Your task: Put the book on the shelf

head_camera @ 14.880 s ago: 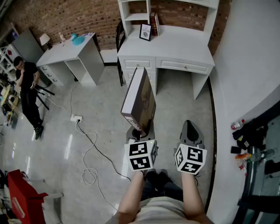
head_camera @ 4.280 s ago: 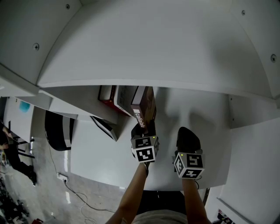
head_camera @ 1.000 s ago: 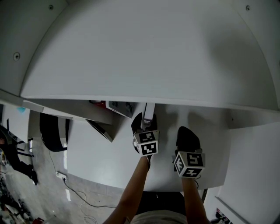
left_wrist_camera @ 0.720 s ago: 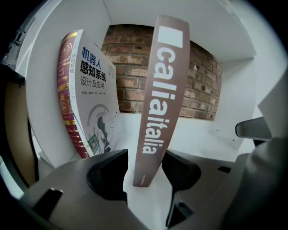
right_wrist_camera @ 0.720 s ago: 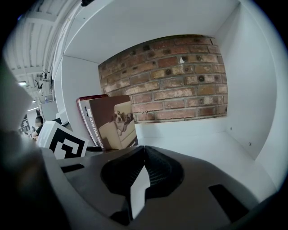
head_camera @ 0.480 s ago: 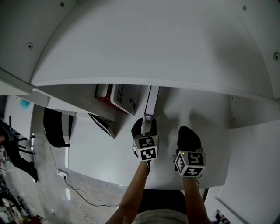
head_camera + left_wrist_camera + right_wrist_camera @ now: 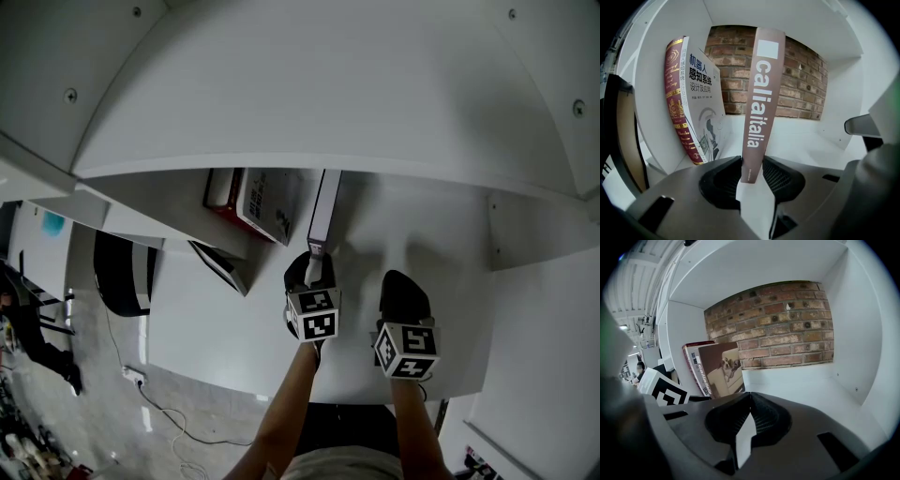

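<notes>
The brown book (image 7: 321,211) stands upright on the white shelf (image 7: 412,234), spine (image 7: 759,93) towards me, just right of two leaning books. My left gripper (image 7: 314,265) is directly in front of it. Its jaws are closing, and the foot of the spine shows in the gap at the fingertips (image 7: 752,168); I see no pad pressing on it. My right gripper (image 7: 403,281) hovers to the right over bare shelf, jaws shut (image 7: 749,397) and empty. In the right gripper view the book's cover (image 7: 723,369) shows a dog on a sofa.
A white-covered book (image 7: 701,93) and a red one (image 7: 675,93) lean against the bay's left wall. A brick wall (image 7: 797,84) closes the back. The upper shelf board (image 7: 300,94) hangs overhead. A picture frame (image 7: 220,267) leans left of the bay, with a black chair (image 7: 122,281) beyond.
Earlier the left gripper carried the book across the room and tilted it into the bay. Now it stands upright beside the others. Over the last second both grippers stay nearly still.
</notes>
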